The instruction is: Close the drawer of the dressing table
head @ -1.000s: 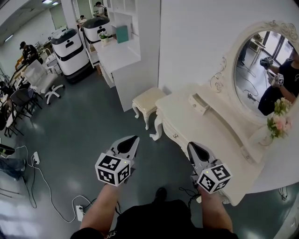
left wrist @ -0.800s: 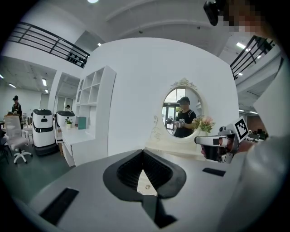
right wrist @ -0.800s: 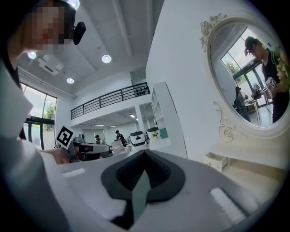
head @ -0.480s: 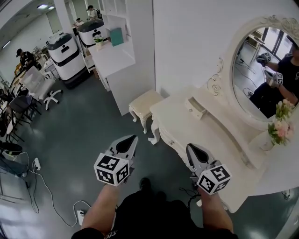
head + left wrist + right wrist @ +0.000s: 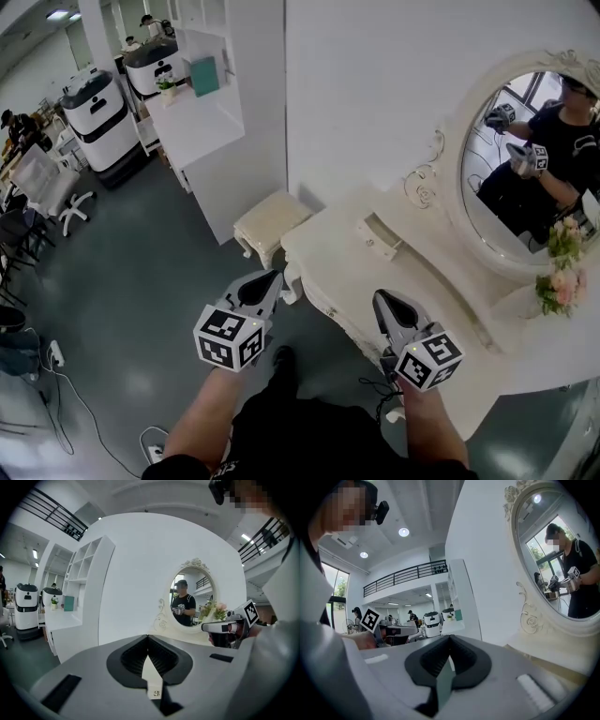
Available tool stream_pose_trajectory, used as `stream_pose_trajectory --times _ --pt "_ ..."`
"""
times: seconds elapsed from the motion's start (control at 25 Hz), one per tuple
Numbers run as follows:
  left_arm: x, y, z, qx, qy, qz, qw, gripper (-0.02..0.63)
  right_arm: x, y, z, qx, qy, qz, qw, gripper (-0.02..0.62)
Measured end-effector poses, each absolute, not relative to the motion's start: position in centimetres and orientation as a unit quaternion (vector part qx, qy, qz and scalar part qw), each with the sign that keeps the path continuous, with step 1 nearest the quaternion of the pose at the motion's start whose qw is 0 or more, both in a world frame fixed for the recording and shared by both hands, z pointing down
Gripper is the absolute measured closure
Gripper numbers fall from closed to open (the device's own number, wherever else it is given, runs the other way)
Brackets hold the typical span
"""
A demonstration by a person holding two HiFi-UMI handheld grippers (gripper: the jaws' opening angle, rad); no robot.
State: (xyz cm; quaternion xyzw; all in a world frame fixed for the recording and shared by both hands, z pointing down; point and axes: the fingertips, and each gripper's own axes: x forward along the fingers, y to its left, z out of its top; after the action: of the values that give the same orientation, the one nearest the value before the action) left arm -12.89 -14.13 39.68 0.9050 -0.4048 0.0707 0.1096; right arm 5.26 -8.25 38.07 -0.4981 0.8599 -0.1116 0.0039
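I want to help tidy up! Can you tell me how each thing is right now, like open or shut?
small drawer: pulled out, open.
left gripper: jaws shut, nothing in them.
right gripper: jaws shut, nothing in them.
stool: upright on the floor, beside the dressing table.
flowers: standing upright on the table top, by the mirror.

Both grippers held out in front, side by side and well apart, pointing roughly level. Left gripper (image 5: 270, 278): jaws together, nothing between them. Right gripper (image 5: 382, 296): jaws together too, empty. Bare left forearm (image 5: 208, 417) and right forearm (image 5: 429, 427) extend straight behind them.
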Motion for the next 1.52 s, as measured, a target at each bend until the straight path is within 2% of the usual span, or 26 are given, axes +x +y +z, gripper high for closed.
stream_pose_trajectory --times 0.36,0.72,1.4,1.52 --pt "-11.4 -25.2 39.5 0.928 -0.349 0.081 0.105 0.598 5.8 -18.3 37.3 -0.548 0.828 -0.121 -0.002 0.584" --pt "-8.9 -29.8 40.3 0.944 -0.294 0.108 0.107 0.598 7.7 -21.6 38.2 -0.594 0.793 -0.137 0.009 0.586" --pt "4.9 -32.0 45.1 0.951 -0.224 0.173 0.124 0.595 16.0 -23.1 42.9 -0.601 0.776 -0.193 0.015 0.585" --pt "7.1 -31.9 46.8 0.951 -0.206 0.192 0.128 0.54 17.2 -23.1 43.7 -0.604 0.771 -0.201 0.016 0.585"
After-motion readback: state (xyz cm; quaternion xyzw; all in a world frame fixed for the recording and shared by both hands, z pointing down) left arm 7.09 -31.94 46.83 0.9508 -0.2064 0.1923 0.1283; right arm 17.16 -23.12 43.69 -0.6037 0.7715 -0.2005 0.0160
